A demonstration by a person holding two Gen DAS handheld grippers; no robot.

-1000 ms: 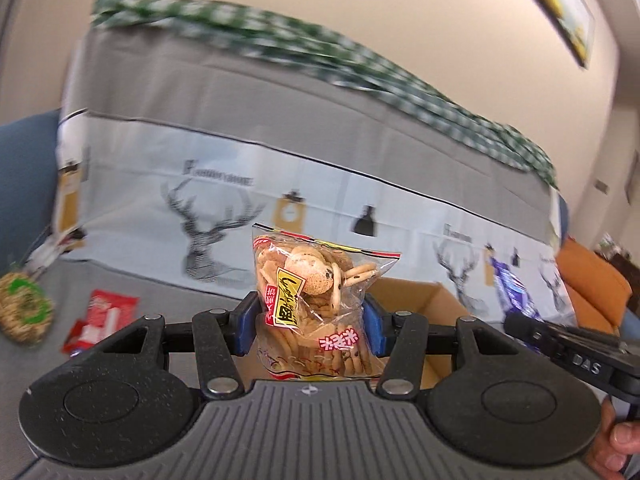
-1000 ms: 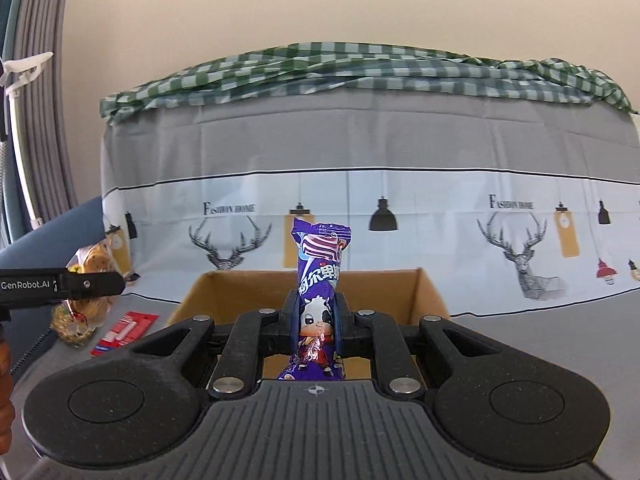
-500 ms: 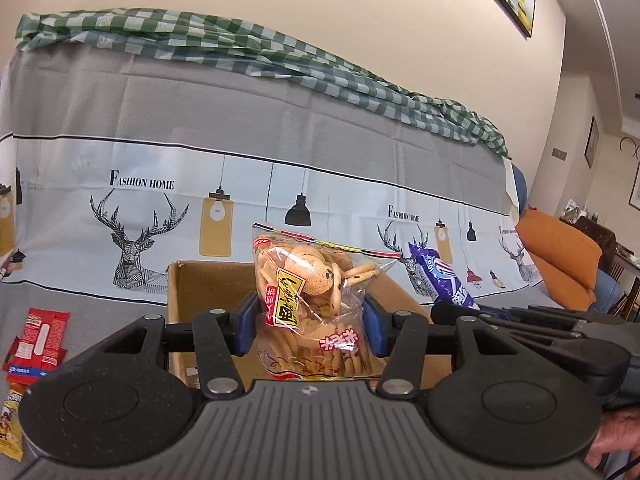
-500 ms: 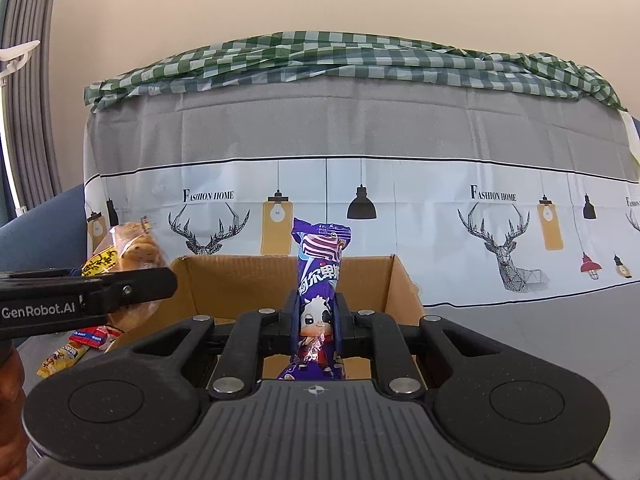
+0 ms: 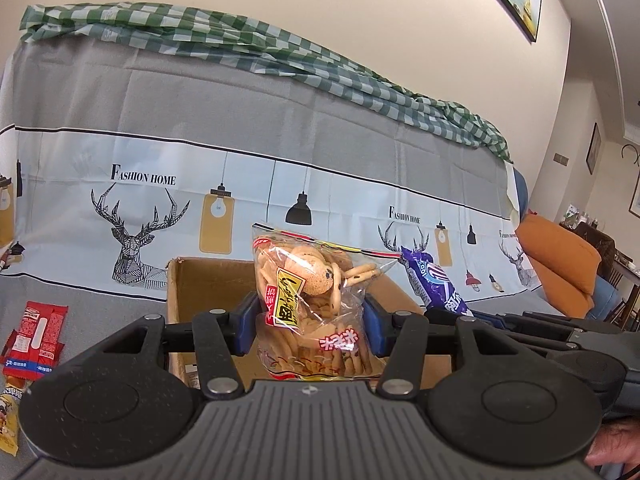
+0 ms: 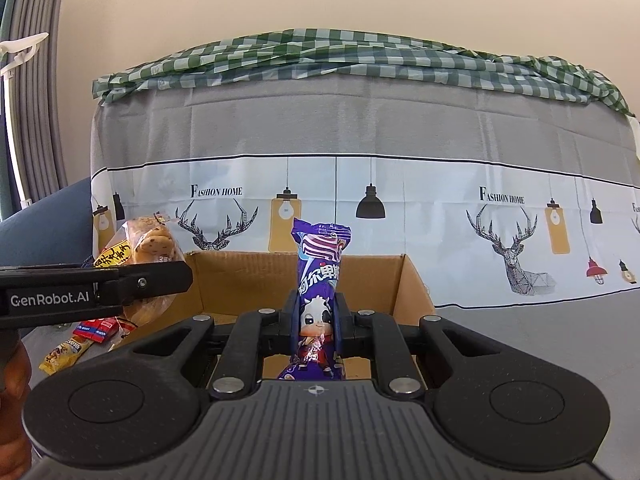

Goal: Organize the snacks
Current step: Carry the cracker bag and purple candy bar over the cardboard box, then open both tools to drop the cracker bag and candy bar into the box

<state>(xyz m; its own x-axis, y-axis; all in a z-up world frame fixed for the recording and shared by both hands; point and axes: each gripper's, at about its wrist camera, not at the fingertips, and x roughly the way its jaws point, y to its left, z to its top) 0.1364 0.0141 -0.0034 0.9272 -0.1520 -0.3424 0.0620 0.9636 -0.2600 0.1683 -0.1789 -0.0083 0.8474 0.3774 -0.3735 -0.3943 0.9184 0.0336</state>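
My left gripper (image 5: pixel 310 326) is shut on a clear bag of biscuits (image 5: pixel 312 304) and holds it upright over the near edge of an open cardboard box (image 5: pixel 208 284). My right gripper (image 6: pixel 318 326) is shut on a purple snack packet (image 6: pixel 320 280) with a cartoon cow, held upright above the same box (image 6: pixel 412 284). The purple packet (image 5: pixel 436 284) shows to the right in the left wrist view. The biscuit bag (image 6: pixel 150 248) and the left gripper's body show at the left in the right wrist view.
Red snack packets (image 5: pixel 36 328) and a yellow one (image 5: pixel 8 420) lie on the grey cloth left of the box; they also show in the right wrist view (image 6: pixel 96 328). A sofa back with a deer-print cover (image 6: pixel 360 208) rises behind. An orange cushion (image 5: pixel 560 264) sits far right.
Both grippers have moved in over the box with their packets. The left view swung right, so the box now sits centred behind the biscuit bag.
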